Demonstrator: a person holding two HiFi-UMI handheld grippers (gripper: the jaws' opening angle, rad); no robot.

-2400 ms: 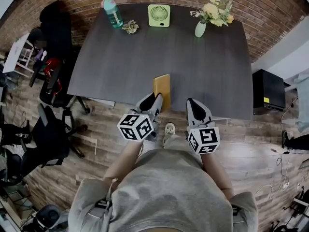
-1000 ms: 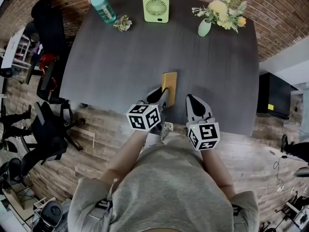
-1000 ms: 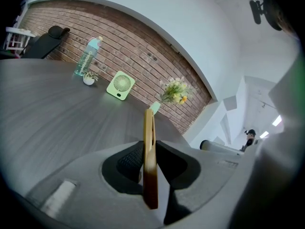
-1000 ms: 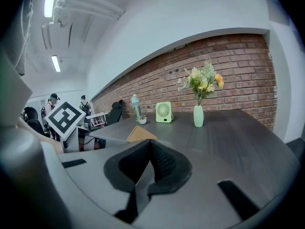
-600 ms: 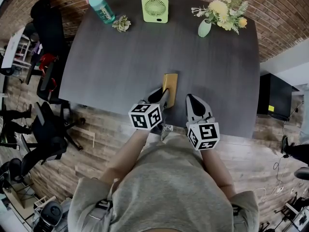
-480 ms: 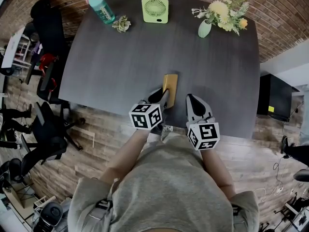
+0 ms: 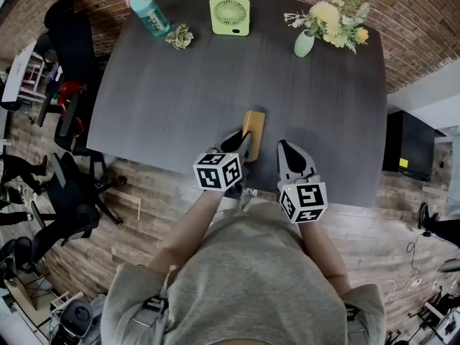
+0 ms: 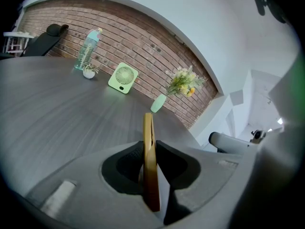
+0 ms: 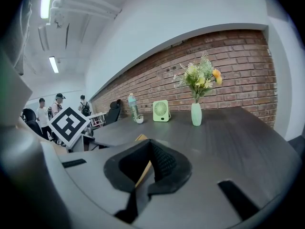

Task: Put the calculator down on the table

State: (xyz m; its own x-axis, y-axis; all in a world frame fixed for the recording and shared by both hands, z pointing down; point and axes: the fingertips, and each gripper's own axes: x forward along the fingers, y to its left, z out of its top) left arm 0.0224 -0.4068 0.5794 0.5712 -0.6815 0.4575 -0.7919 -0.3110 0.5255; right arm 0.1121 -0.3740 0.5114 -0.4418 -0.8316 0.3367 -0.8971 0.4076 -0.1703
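Note:
The calculator (image 7: 252, 124) is a thin yellow-orange slab held on edge over the dark table (image 7: 165, 99), close to its front edge. My left gripper (image 7: 241, 146) is shut on its near end. In the left gripper view the calculator (image 8: 148, 125) stands edge-on between the two dark pads of the left gripper (image 8: 151, 149). I cannot tell whether it touches the tabletop. My right gripper (image 7: 285, 152) hovers just to its right, shut and empty. In the right gripper view a tan sliver of the calculator (image 9: 140, 138) shows past the right gripper (image 9: 143, 182).
Along the table's far edge stand a teal bottle (image 7: 147, 11), a small potted plant (image 7: 179, 36), a green fan (image 7: 230, 15) and a vase of flowers (image 7: 305, 42). Office chairs (image 7: 72, 192) crowd the left side. A black box (image 7: 402, 142) sits on the right.
The table has come closer since the oldest frame, and both grippers now reach over its front edge. Over the last second the left gripper and calculator barely shifted.

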